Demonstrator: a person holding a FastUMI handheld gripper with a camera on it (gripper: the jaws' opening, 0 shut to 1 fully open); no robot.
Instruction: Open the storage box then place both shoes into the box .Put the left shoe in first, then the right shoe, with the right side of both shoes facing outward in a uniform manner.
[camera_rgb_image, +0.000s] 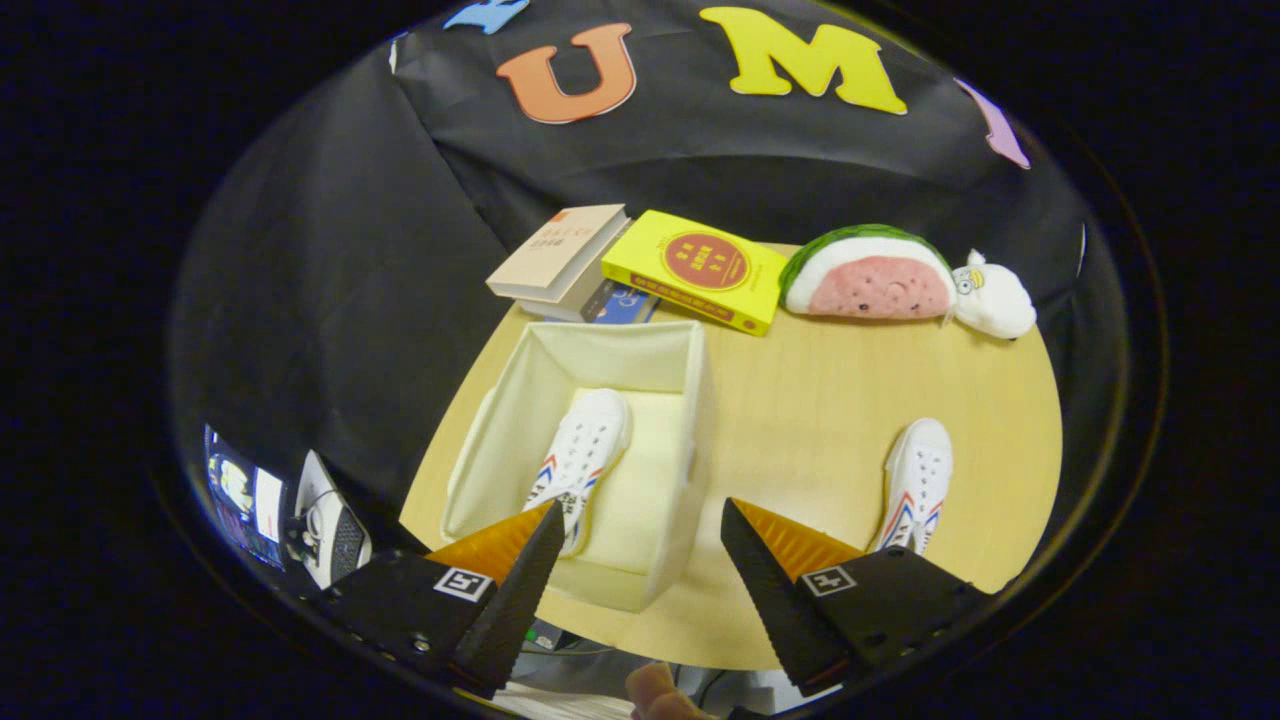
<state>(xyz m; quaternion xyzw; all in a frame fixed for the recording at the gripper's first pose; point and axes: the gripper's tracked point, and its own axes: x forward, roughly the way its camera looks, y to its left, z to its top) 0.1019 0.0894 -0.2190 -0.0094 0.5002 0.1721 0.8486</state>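
Already one shoe (578, 462) lies in the open box (697, 420); the gripper (640, 525), wide open and empty, must next reach right for the other shoe (918, 482).

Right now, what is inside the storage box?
One white shoe lies inside the open storage box, toe pointing away; its heel is covered by the left finger. The other shoe sits outside on the table. The gripper is open, holding nothing.
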